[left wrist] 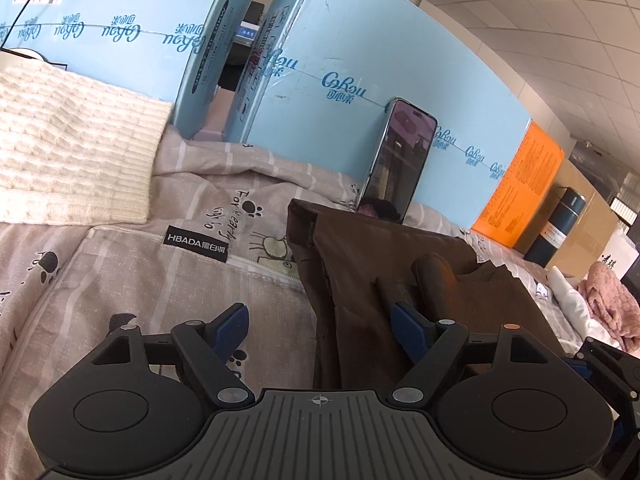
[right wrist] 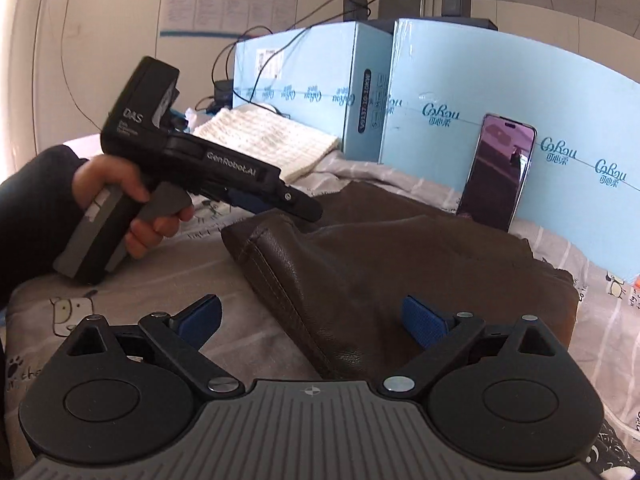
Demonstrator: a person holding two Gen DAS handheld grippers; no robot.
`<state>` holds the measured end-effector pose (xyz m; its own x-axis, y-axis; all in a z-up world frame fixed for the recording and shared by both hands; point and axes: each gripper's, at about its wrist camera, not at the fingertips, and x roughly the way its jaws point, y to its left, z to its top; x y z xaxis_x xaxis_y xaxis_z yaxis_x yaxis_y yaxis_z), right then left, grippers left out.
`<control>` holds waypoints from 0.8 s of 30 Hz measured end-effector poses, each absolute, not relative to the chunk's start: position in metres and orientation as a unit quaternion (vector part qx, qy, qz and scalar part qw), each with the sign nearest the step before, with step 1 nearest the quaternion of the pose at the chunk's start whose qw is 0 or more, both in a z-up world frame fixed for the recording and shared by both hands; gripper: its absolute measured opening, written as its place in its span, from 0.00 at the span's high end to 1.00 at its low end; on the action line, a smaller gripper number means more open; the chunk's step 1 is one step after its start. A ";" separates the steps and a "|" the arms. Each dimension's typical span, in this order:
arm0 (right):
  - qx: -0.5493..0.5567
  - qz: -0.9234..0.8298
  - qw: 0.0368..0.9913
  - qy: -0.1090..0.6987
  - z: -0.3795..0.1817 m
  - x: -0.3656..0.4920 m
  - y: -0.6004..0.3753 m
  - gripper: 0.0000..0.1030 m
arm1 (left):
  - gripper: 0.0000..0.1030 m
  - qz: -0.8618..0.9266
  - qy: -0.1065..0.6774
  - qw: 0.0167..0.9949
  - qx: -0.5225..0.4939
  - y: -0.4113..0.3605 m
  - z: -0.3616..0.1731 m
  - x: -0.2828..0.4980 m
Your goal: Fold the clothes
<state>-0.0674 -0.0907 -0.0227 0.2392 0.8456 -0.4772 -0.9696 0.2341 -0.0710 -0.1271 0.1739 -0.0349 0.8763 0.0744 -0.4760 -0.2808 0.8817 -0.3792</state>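
The left tool (left wrist: 318, 326) is held open, empty, over the near-left edge of the dark brown leather garment (right wrist: 380, 264) bunched mid-bed. Its long axis runs toward the far edge. The right tool (right wrist: 312, 320), also open, is placed nearer.

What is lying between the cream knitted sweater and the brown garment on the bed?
Only the patterned bed cover, with a black HBADA label, lies between cream sweater and brown garment, seen in the left wrist view.

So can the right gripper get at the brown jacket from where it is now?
Probably yes. The right gripper is open, with the brown jacket directly ahead between its fingers and nothing lying between them.
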 end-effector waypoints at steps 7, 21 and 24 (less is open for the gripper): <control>-0.180 0.549 0.795 0.184 -0.024 -0.061 -0.075 0.08 | 0.22 0.096 0.227 0.941 -0.232 0.176 -0.036 -0.128; -0.138 0.476 0.854 0.158 -0.014 -0.056 -0.071 0.85 | 0.22 0.085 0.219 0.939 -0.252 0.181 -0.038 -0.128; -0.079 0.456 0.876 0.133 -0.002 -0.050 -0.096 0.90 | 0.22 0.083 0.215 0.937 -0.262 0.184 -0.039 -0.128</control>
